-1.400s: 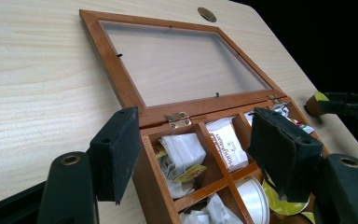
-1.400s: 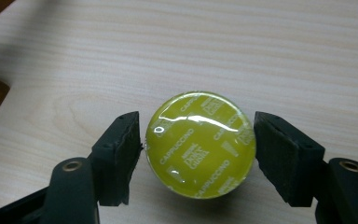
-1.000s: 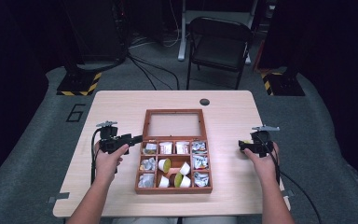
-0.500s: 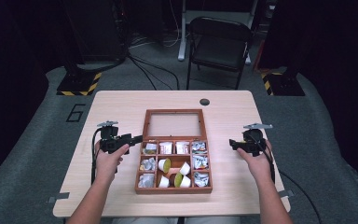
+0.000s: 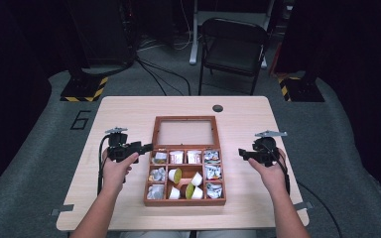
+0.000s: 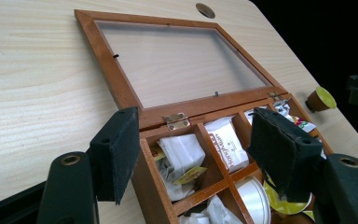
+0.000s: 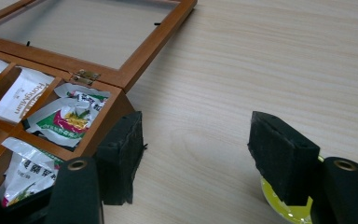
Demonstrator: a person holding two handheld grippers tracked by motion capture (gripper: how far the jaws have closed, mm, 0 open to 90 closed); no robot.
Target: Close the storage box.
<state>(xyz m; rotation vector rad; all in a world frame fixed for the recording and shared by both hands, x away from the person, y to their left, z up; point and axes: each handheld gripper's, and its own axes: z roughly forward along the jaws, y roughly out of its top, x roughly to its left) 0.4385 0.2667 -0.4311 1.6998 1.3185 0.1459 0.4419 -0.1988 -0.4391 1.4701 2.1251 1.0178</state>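
Note:
A wooden box (image 5: 183, 202) lies in the middle of the table, its glass lid (image 5: 184, 133) folded back flat. Its compartments hold tea bags (image 5: 177, 156) and capsules (image 5: 175, 174). My left gripper (image 5: 147, 147) stands open at the box's left wall, its jaws (image 6: 193, 135) straddling the corner by a hinge (image 6: 176, 120). My right gripper (image 5: 241, 152) hovers just right of the box and is open. Its jaws (image 7: 196, 144) have just been closing, with only bare table between the pads. A green-lidded capsule (image 7: 279, 205) peeks from under its right pad, and the same capsule (image 6: 320, 99) sits beside the box.
The light wood table (image 5: 129, 114) has a round cable hole (image 5: 218, 108) at the far edge. A folding chair (image 5: 233, 47) stands beyond it on the grey floor. The person's forearms come in from the bottom edge.
The right gripper has moved left toward the box and slightly up, and its jaws look a little narrower. The left gripper has stayed where it was.

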